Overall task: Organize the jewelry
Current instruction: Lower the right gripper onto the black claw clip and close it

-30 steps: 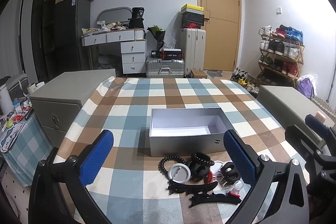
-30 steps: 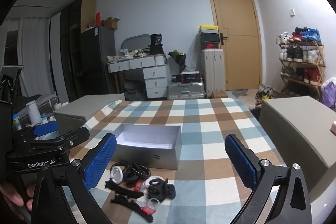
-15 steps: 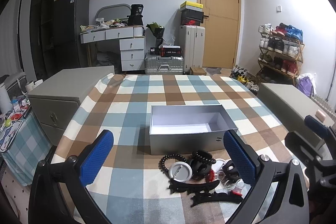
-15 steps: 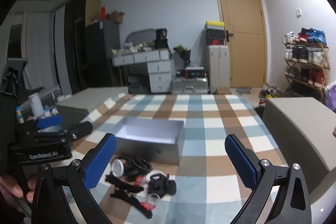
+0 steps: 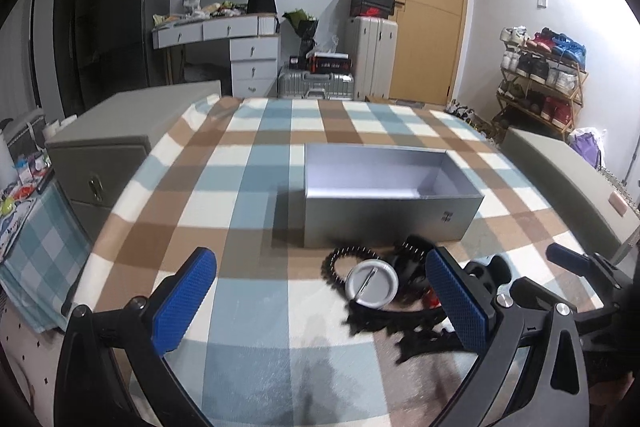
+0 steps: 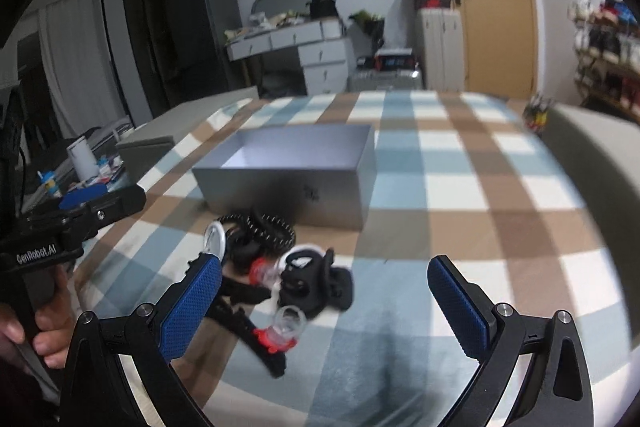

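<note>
An open, empty grey box point(image 5: 386, 199) stands on the checked tablecloth point(image 5: 240, 187); it also shows in the right wrist view point(image 6: 292, 171). In front of it lies a pile of accessories: a black coiled hair tie point(image 5: 340, 261), a round silver badge point(image 5: 372, 283), black hair clips point(image 6: 316, 279) and small red and clear pieces point(image 6: 282, 333). My left gripper point(image 5: 320, 295) is open and empty, just left of the pile. My right gripper point(image 6: 324, 307) is open and empty, low over the pile's near side.
Grey cabinets flank the table on the left point(image 5: 120, 135) and right point(image 5: 560, 167). A cluttered side table point(image 5: 24, 187) stands at far left. Behind are a desk, suitcases, a door and a shoe rack point(image 5: 540, 75).
Both grippers have moved forward and down toward the pile of accessories. The right view has swung left and is blurred by motion. Both stay open.
</note>
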{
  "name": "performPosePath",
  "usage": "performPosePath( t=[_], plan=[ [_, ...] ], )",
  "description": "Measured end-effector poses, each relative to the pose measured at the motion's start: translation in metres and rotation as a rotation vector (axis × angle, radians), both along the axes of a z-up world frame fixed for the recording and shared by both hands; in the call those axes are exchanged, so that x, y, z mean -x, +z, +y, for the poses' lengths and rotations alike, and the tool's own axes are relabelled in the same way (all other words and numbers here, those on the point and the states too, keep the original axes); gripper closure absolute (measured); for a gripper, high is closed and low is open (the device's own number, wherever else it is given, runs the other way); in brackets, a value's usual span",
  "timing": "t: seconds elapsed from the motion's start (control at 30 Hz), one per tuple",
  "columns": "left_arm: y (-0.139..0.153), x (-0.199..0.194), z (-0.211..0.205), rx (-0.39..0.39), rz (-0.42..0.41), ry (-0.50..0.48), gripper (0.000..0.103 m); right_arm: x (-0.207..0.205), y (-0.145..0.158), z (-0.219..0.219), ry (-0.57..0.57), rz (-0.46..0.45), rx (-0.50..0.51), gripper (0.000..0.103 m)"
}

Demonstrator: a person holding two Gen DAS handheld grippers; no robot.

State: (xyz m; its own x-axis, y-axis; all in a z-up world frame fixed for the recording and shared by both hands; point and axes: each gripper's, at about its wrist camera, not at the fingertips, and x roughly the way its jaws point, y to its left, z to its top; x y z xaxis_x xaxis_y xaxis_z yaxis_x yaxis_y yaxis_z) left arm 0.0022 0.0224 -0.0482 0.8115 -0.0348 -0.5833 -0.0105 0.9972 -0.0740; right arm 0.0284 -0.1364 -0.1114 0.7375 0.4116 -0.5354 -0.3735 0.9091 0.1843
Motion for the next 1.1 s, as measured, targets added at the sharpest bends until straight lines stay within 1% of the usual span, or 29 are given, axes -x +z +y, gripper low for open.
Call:
performPosePath(
  t=[0.1, 0.17, 0.2, 0.23, 0.27, 0.33, 0.37, 0.4, 0.43, 0.5, 0.53, 0.6, 0.67, 0.7, 0.8, 1.0, 1.1],
  plan=[
    [-0.005, 0.001, 0.002, 0.000, 0.014, -0.001, 0.001, -0.005, -0.005, 0.000, 0.008, 0.033, -0.026, 0.002],
    [-0.008, 0.001, 0.005, 0.002, 0.023, 0.000, 0.001, -0.009, -0.009, 0.001, 0.016, 0.060, -0.039, 0.009],
    [-0.009, 0.001, 0.006, 0.005, 0.026, 0.001, 0.001, -0.011, -0.010, 0.002, 0.021, 0.074, -0.043, 0.015],
    [-0.010, 0.001, 0.007, 0.009, 0.030, 0.000, 0.001, -0.014, -0.012, 0.003, 0.023, 0.083, -0.043, 0.019],
    [-0.011, 0.001, 0.007, 0.010, 0.034, -0.001, 0.001, -0.015, -0.014, 0.004, 0.026, 0.097, -0.045, 0.021],
    [-0.012, 0.002, 0.008, 0.012, 0.040, -0.004, 0.001, -0.016, -0.017, 0.004, 0.029, 0.112, -0.055, 0.032],
    [-0.013, 0.001, 0.008, 0.013, 0.042, -0.006, 0.001, -0.017, -0.018, 0.003, 0.028, 0.117, -0.058, 0.034],
    [-0.014, 0.002, 0.008, 0.014, 0.043, -0.009, 0.001, -0.018, -0.019, 0.002, 0.025, 0.123, -0.062, 0.041],
    [-0.014, 0.002, 0.008, 0.015, 0.045, -0.014, 0.001, -0.019, -0.021, 0.002, 0.024, 0.128, -0.063, 0.049],
    [-0.014, 0.002, 0.009, 0.020, 0.045, -0.020, 0.001, -0.021, -0.024, 0.001, 0.033, 0.145, -0.069, 0.059],
    [-0.014, 0.001, 0.010, 0.023, 0.047, -0.022, 0.001, -0.022, -0.025, 0.000, 0.040, 0.152, -0.075, 0.062],
    [-0.015, -0.002, 0.011, 0.032, 0.055, -0.030, 0.001, -0.023, -0.028, -0.005, 0.066, 0.166, -0.120, 0.068],
    [-0.015, -0.004, 0.011, 0.043, 0.059, -0.042, 0.001, -0.023, -0.029, -0.007, 0.070, 0.166, -0.137, 0.071],
    [-0.015, -0.005, 0.011, 0.044, 0.060, -0.048, 0.001, -0.022, -0.028, -0.008, 0.072, 0.160, -0.139, 0.077],
    [-0.018, -0.010, 0.007, 0.035, 0.073, -0.068, 0.001, -0.021, -0.026, -0.010, 0.067, 0.149, -0.147, 0.080],
    [-0.026, -0.024, -0.006, 0.001, 0.112, -0.139, 0.001, -0.019, -0.026, -0.014, 0.064, 0.140, -0.159, 0.081],
    [-0.026, -0.026, -0.011, -0.028, 0.109, -0.159, 0.001, -0.016, -0.025, -0.018, 0.068, 0.133, -0.182, 0.082]
  ],
)
